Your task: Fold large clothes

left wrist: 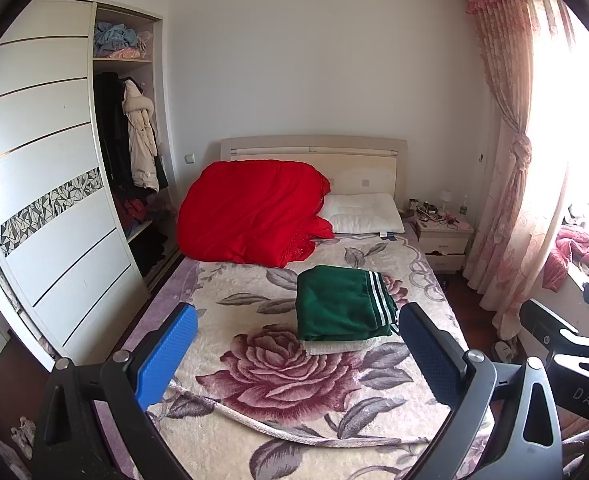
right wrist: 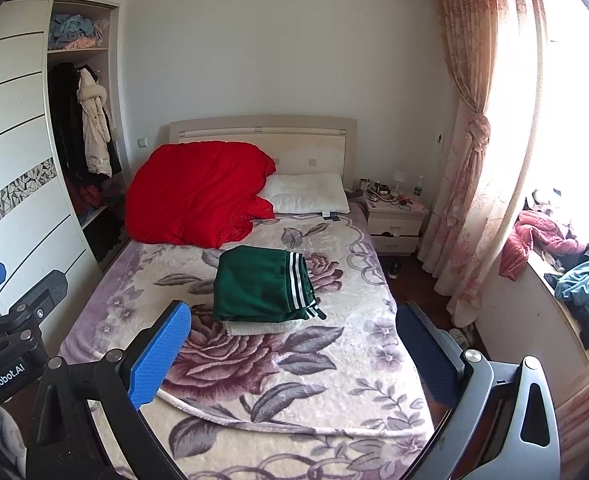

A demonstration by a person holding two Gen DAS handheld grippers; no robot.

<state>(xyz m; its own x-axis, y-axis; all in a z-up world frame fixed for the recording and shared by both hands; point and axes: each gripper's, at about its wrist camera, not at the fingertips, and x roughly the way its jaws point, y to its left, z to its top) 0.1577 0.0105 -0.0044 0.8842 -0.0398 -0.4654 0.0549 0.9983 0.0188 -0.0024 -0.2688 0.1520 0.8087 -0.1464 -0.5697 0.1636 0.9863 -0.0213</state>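
A folded green garment with white stripes (left wrist: 342,304) (right wrist: 264,284) lies on a folded white item (left wrist: 340,345) (right wrist: 262,327), in the middle of the floral bed cover (left wrist: 278,376) (right wrist: 278,376). My left gripper (left wrist: 296,356) is held above the foot of the bed, open, with nothing between its blue pads. My right gripper (right wrist: 294,356) hangs beside it, also open and empty. Both stand well short of the green stack. Part of the right gripper's body (left wrist: 566,344) shows at the right edge of the left wrist view.
A red quilt (left wrist: 250,208) (right wrist: 198,192) and a white pillow (left wrist: 360,213) sit at the headboard. An open wardrobe (left wrist: 126,140) stands left of the bed. A cluttered nightstand (right wrist: 394,216), a pink curtain (right wrist: 470,140) and a clothes-strewn window ledge (right wrist: 566,264) are on the right.
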